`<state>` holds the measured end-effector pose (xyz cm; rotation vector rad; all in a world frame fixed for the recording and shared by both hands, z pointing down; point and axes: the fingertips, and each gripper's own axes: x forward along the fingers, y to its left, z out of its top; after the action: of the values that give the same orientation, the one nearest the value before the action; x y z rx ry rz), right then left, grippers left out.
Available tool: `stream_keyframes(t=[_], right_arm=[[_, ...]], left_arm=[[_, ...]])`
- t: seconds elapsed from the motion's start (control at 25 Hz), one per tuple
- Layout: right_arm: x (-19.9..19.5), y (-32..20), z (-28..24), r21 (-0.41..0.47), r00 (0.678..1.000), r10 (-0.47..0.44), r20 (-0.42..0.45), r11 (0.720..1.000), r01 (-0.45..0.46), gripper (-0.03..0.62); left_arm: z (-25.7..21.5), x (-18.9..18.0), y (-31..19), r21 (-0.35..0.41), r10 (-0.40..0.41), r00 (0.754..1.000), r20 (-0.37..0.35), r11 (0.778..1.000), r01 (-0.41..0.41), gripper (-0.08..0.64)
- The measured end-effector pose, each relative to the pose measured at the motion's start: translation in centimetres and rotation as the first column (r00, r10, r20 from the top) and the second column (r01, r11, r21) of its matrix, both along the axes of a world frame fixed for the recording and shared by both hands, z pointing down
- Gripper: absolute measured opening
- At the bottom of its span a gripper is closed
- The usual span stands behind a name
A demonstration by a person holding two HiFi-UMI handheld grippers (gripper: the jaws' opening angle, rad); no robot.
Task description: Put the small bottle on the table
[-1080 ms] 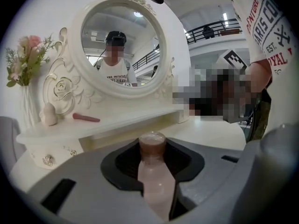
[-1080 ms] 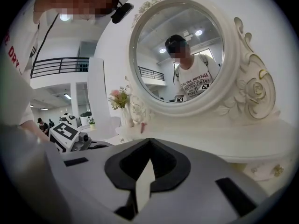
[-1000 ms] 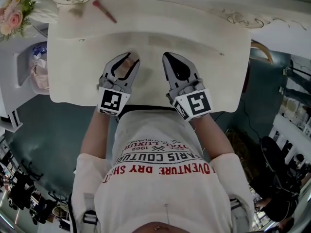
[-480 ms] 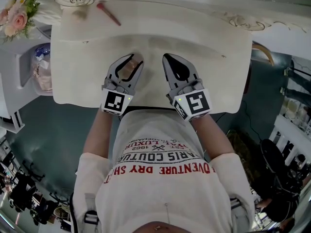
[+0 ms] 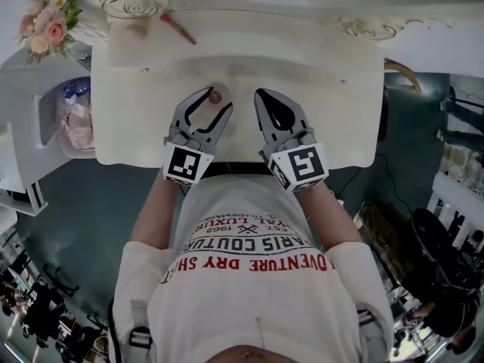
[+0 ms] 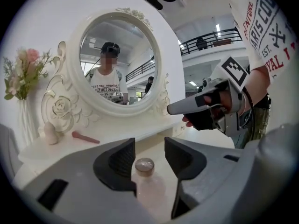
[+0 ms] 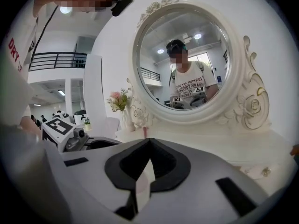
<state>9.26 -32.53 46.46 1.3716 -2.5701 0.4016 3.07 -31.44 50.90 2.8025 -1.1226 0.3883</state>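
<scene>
The small bottle point(image 5: 215, 96), pale pink with a brownish cap, stands upright on the white dressing table point(image 5: 325, 89) near its middle. My left gripper point(image 5: 216, 103) is around it and its jaws are opening. In the left gripper view the bottle point(image 6: 145, 171) sits between the dark pads point(image 6: 122, 158) with a slim gap on each side. To its right my right gripper point(image 5: 262, 94) rests over the table, shut with nothing in it; in its own view my right gripper point(image 7: 149, 143) shows its tips meeting.
A pink stick point(image 5: 178, 29) lies on the raised back shelf by the round mirror point(image 6: 119, 59). A vase of flowers point(image 5: 51, 27) stands at the far left. A side stand with a bag point(image 5: 74, 118) is left of the table.
The left gripper's jaws have spread apart and let go of the bottle, which now stands free between them. The right gripper has stayed where it was.
</scene>
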Motion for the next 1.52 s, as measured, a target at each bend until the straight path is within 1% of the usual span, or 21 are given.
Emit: stream_keyframes(t=[0.12,0.24,0.36,0.44,0.48,0.52,0.68,0.8,0.96,1.04,1.2,1.32,1.4,1.52], right_arm=[[-0.2,0.8,-1.6,0.029,1.0,0.013,-0.004,0.999,-0.013,-0.002],[-0.5,1.8,-3.5,0.071,1.0,0.015,-0.011,0.997,-0.014,-0.002],[-0.6,2.7,-5.5,0.117,0.999,0.04,-0.006,0.992,-0.039,-0.002],[-0.7,3.2,-6.8,0.144,0.998,0.055,0.0,0.988,-0.054,-0.002],[-0.7,3.4,-7.3,0.156,0.998,0.061,0.003,0.986,-0.061,-0.002],[-0.8,3.6,-7.8,0.167,0.998,0.067,0.005,0.984,-0.067,-0.002],[-1.4,4.5,-9.5,0.21,0.997,0.078,0.007,0.975,-0.078,-0.002],[-1.7,5.3,-10.7,0.245,0.997,0.079,0.005,0.966,-0.077,-0.002],[-1.8,6.0,-12.0,0.279,0.997,0.075,-0.003,0.958,-0.071,-0.002],[-1.9,6.3,-12.6,0.295,0.998,0.068,-0.01,0.954,-0.062,-0.002],[-1.9,6.6,-13.3,0.309,0.998,0.063,-0.026,0.95,-0.052,-0.002],[-2.0,6.7,-13.5,0.312,0.998,0.062,-0.029,0.949,-0.05,-0.002],[-2.1,6.9,-13.5,0.314,0.998,0.057,-0.026,0.948,-0.046,-0.002],[-2.5,6.9,-13.9,0.322,0.999,0.049,-0.017,0.946,-0.041,-0.002]], left_arm=[[-2.2,-0.7,0.5,0.018,-0.003,1.0,0.031,1.0,0.003,0.178],[-4.6,-1.4,1.3,0.03,-0.003,1.0,0.023,1.0,0.002,0.167],[-7.1,-2.2,2.3,0.065,0.004,1.0,0.023,0.998,-0.006,0.152],[-8.8,-3.1,2.8,0.086,-0.005,1.0,0.007,0.996,0.004,0.111],[-9.7,-3.6,3.0,0.095,-0.011,1.0,0.0,0.995,0.011,0.068],[-10.5,-4.0,3.1,0.107,-0.015,1.0,-0.007,0.994,0.016,0.041],[-13.6,-5.3,3.4,0.154,-0.021,0.999,-0.041,0.988,0.027,0.011],[-15.3,-6.0,3.9,0.152,-0.026,0.997,-0.066,0.988,0.035,0.006],[-17.0,-6.5,4.6,0.168,-0.023,0.998,-0.065,0.985,0.033,0.006],[-17.6,-6.6,4.7,0.169,-0.025,0.997,-0.076,0.985,0.038,0.006],[-18.6,-6.9,4.7,0.177,-0.018,0.994,-0.112,0.984,0.038,0.006],[-19.0,-7.3,4.7,0.178,-0.028,0.991,-0.132,0.983,0.052,0.006],[-19.2,-7.5,4.7,0.181,-0.033,0.991,-0.133,0.982,0.057,0.008],[-19.2,-7.6,4.6,0.181,-0.04,0.994,-0.105,0.982,0.059,0.006]])
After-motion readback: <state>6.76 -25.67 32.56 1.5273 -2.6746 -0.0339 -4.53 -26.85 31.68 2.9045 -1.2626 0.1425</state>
